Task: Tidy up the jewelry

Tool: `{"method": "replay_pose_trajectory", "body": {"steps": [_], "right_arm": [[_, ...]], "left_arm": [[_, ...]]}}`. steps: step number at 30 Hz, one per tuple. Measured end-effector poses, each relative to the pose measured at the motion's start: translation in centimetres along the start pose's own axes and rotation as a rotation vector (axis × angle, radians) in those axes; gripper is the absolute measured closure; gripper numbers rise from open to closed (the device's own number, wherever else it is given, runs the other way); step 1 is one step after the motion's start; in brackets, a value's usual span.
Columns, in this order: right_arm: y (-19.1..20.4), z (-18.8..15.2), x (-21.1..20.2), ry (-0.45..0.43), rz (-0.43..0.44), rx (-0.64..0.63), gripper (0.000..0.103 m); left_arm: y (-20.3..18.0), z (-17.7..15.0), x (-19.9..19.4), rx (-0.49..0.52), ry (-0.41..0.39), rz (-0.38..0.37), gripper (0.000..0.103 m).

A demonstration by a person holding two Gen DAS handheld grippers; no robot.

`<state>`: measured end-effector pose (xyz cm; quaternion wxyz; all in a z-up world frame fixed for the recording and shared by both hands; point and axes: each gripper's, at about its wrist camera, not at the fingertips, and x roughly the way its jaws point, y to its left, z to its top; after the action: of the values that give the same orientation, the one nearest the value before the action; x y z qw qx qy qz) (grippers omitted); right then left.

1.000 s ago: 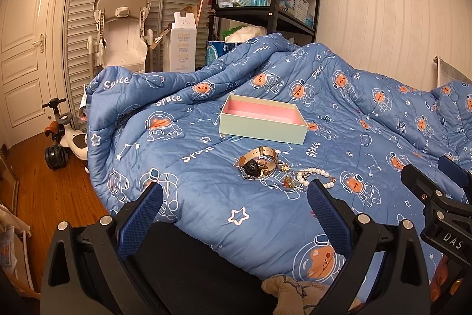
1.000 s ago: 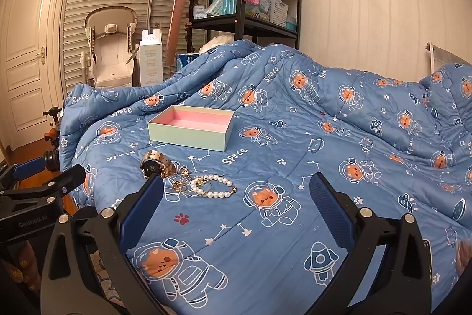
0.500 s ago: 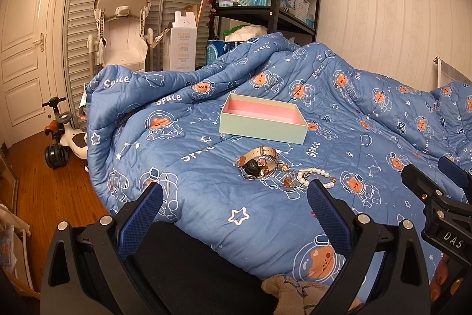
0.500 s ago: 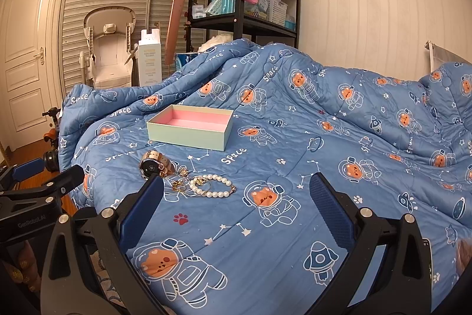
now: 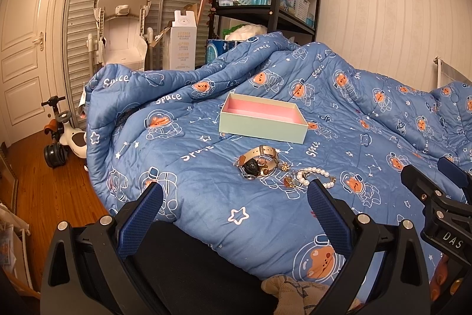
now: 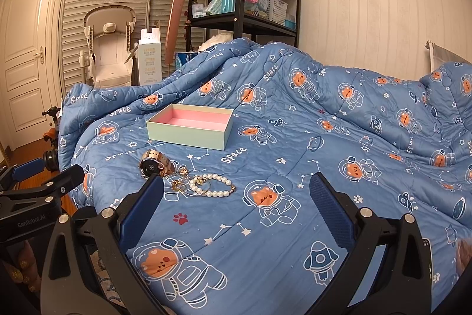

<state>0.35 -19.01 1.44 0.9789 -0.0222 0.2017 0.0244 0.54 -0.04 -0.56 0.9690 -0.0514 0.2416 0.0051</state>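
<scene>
Lying ahead of left hand-held gripper (image 5: 233, 208), watch (image 5: 259, 162), pearl bracelet (image 5: 314, 176), both hand-held grippers empty

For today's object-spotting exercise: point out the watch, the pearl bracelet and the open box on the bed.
watch (image 5: 253, 167): left wrist view, on its dark round face.
pearl bracelet (image 6: 214, 193): right wrist view, on the near run of beads.
open box (image 6: 188, 135): right wrist view, on its pale green front wall.
</scene>
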Motion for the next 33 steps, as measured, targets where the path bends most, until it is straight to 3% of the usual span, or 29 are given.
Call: {"method": "replay_pose_trajectory", "body": {"steps": [12,18,24,26,31,33], "right_arm": [[-0.2,-0.2,1.2,0.050,0.034,0.012,0.005],[-2.1,-0.2,6.2,0.257,0.148,0.098,0.005],[-3.8,-0.4,12.3,0.414,0.190,0.122,0.005],[-4.1,-0.3,14.0,0.446,0.213,0.123,0.011],[-4.2,-0.4,17.8,0.525,0.254,0.100,0.036],[-4.1,-0.6,18.9,0.556,0.274,0.094,0.041]], "left_arm": [[0.1,-0.2,0.8,-0.019,0.034,-0.032,0.007],[1.0,0.3,3.0,-0.049,0.105,-0.134,0.007],[0.8,1.7,6.2,0.052,0.105,-0.152,0.007],[0.6,2.3,7.4,0.094,0.110,-0.155,0.009],[-0.1,3.0,11.4,0.182,0.171,-0.183,0.028],[-0.4,3.0,12.8,0.217,0.192,-0.183,0.033]]}}
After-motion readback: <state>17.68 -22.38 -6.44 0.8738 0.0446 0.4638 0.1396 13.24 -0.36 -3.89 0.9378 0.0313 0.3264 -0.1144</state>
